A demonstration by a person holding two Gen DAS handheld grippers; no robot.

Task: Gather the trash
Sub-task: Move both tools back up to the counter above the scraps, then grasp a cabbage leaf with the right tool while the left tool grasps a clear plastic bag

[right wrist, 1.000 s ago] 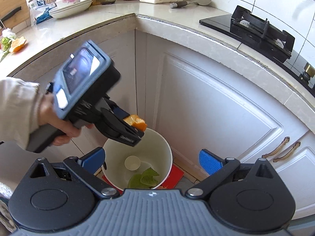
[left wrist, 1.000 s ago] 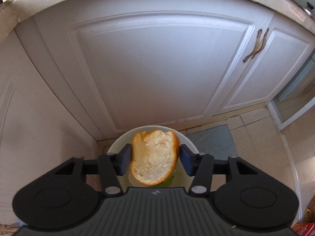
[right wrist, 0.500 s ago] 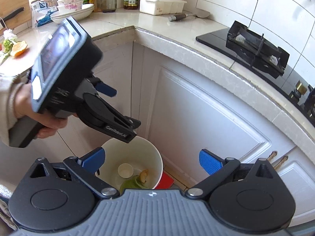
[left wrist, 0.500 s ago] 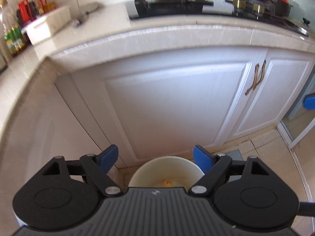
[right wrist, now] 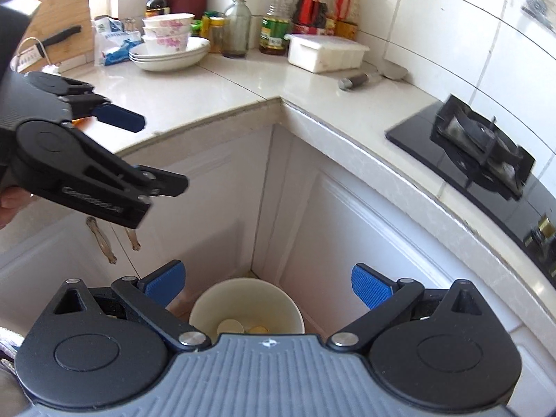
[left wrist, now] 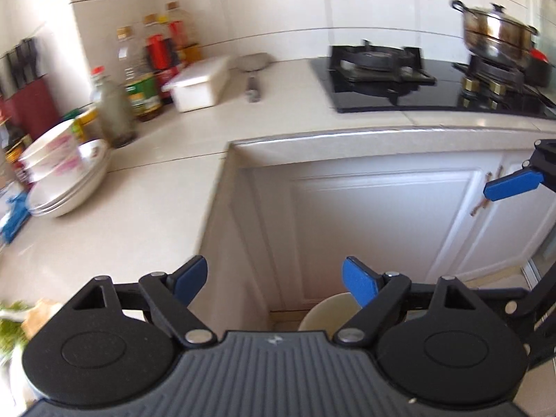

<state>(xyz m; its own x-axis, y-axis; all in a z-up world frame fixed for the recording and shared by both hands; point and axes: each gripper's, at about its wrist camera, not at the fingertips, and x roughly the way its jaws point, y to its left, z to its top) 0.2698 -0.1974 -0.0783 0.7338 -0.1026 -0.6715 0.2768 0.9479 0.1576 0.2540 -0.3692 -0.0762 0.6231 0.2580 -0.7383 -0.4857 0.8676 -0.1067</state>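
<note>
Left tongs (left wrist: 274,283): spread, empty, lifted toward table (left wrist: 146,201); peel (right wrist: 259,329) released a second ago, now in bin (right wrist: 246,304). Right tongs (right wrist: 266,286): spread, empty, above bin. Scraps (left wrist: 21,316) remain near left.

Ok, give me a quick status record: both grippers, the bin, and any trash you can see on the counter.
left gripper: jaws open, empty, raised to counter height
right gripper: jaws open, empty, above the bin
bin: white, on the floor in the cabinet corner, holds a cup and a yellowish scrap
counter trash: green and tan scraps at the left edge, blurred
</note>
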